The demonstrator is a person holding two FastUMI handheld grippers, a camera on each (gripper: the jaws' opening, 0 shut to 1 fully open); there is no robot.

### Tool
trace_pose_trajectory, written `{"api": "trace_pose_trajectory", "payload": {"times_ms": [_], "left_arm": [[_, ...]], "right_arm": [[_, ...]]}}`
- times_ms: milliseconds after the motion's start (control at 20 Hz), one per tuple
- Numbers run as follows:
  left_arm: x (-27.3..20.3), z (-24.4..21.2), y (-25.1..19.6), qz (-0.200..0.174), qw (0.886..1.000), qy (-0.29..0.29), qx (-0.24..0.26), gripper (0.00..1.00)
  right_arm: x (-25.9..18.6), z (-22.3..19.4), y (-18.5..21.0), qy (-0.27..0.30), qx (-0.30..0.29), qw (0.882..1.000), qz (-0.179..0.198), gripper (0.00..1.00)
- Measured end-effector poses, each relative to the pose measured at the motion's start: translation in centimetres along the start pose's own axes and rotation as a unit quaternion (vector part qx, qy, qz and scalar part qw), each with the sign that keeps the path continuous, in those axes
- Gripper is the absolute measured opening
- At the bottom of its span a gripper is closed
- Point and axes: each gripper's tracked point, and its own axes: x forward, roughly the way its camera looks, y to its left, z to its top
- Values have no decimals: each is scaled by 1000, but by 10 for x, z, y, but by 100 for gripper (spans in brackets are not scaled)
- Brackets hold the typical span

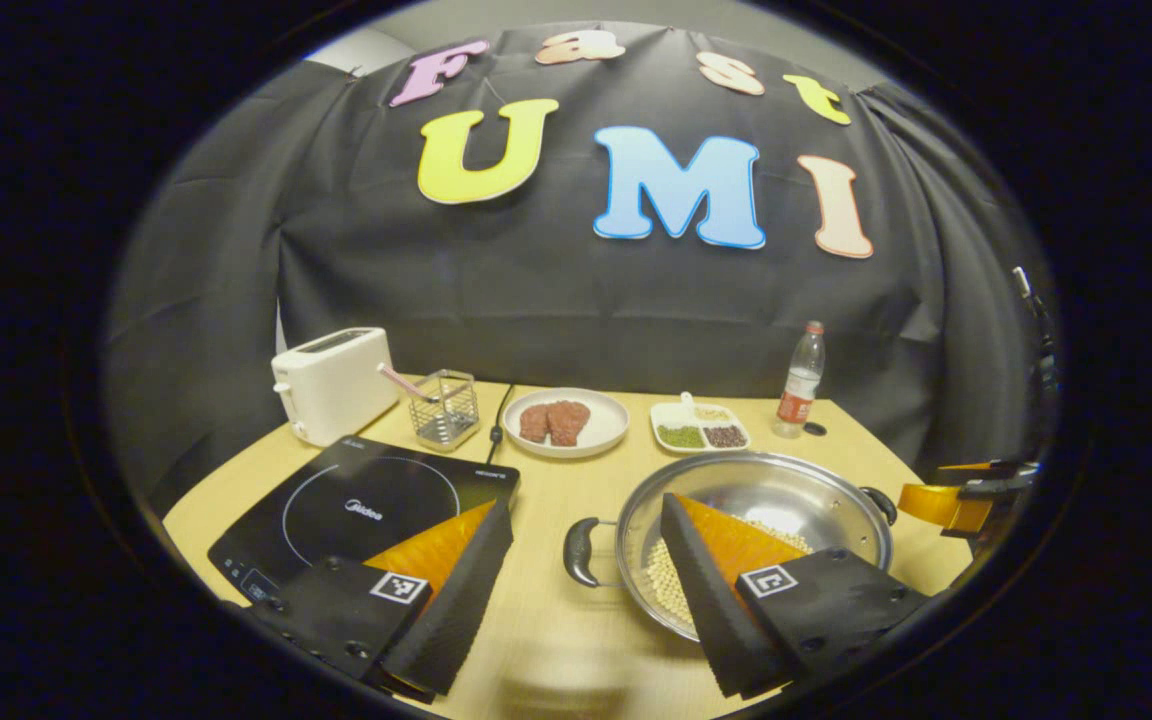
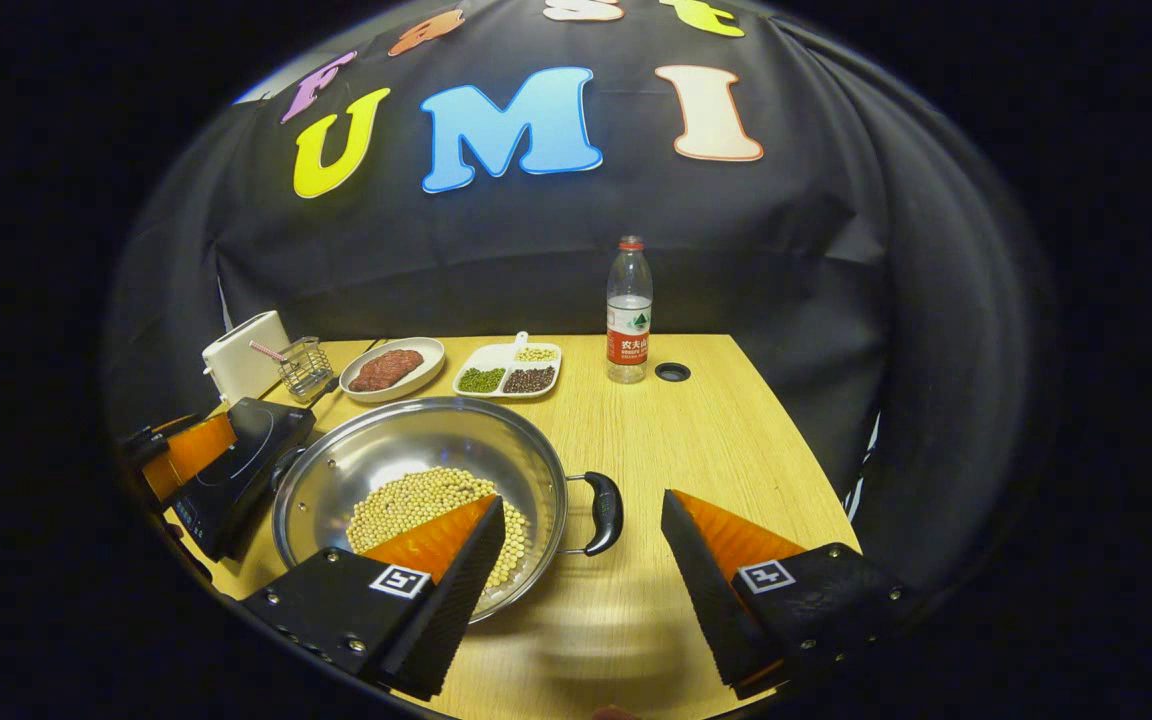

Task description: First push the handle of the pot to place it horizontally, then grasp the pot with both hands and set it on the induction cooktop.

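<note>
Left gripper view: left gripper [image 1: 586,590] wide open, empty, hovering w/ pot's left handle [image 1: 581,550] between its fingers but not touching. Pot [image 1: 756,500], w/ beans inside, sits on table [image 1: 556,480] just right of induction cooktop [image 1: 366,510], not on it yet. Handles look roughly horizontal, so push step prob. done; grasp + lift left. Toaster [image 1: 334,383], wire basket [image 1: 444,407], meat plate [image 1: 566,422], divided dish [image 1: 701,428], bottle [image 1: 801,380] stand behind, well apart.

Right gripper view: right gripper [image 2: 581,590] wide open, empty, lined up w/ right handle [image 2: 601,512]. Cooktop bare; path looks clear.
</note>
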Motion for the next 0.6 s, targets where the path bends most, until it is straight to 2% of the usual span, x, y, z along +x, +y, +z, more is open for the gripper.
{"api": "trace_pose_trajectory", "payload": {"times_ms": [200, 600], "left_arm": [[29, -22, -2, -2, 999, 34, -4, 100], [63, -62, 0, 2, 996, 93, -14, 98]], "right_arm": [[17, -7, -2, 13, 1, 1000, 1, 96], [46, -26, -5, 50, -3, 999, -2, 96]]}}
